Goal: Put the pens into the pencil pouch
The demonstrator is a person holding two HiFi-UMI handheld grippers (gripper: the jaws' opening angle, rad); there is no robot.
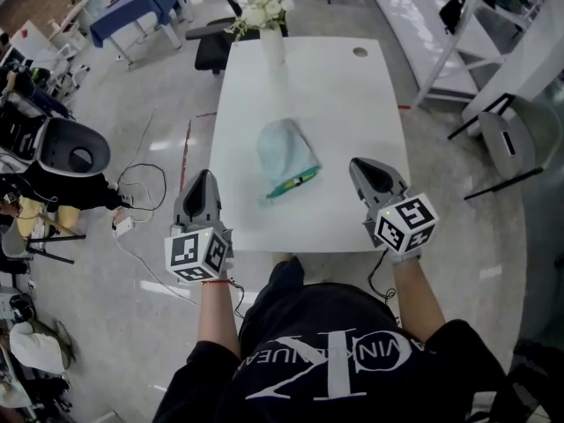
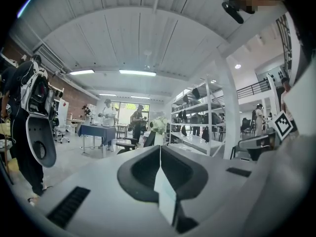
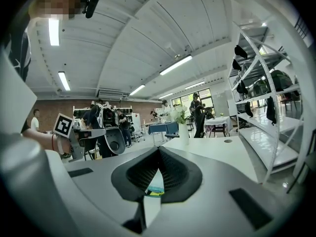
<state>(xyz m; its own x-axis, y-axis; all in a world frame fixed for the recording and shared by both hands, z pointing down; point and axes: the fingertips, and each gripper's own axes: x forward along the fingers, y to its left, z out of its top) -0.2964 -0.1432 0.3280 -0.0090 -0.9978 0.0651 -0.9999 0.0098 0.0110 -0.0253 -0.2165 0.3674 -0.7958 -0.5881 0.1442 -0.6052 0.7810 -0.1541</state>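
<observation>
Left gripper [image 1: 204,176], right gripper [image 1: 360,165] closed, empty; pencil pouch [image 1: 285,152] lies on table [image 1: 352,104].

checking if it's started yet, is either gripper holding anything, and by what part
Nothing is held. The left gripper and the right gripper both have their jaws together with nothing between them; the pencil pouch lies on the table, apart from both.

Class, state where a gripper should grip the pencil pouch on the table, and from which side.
Probably the teal-trimmed end of the pencil pouch, approached from the near edge of the table: the pouch lies flat with that end facing that edge.
</observation>
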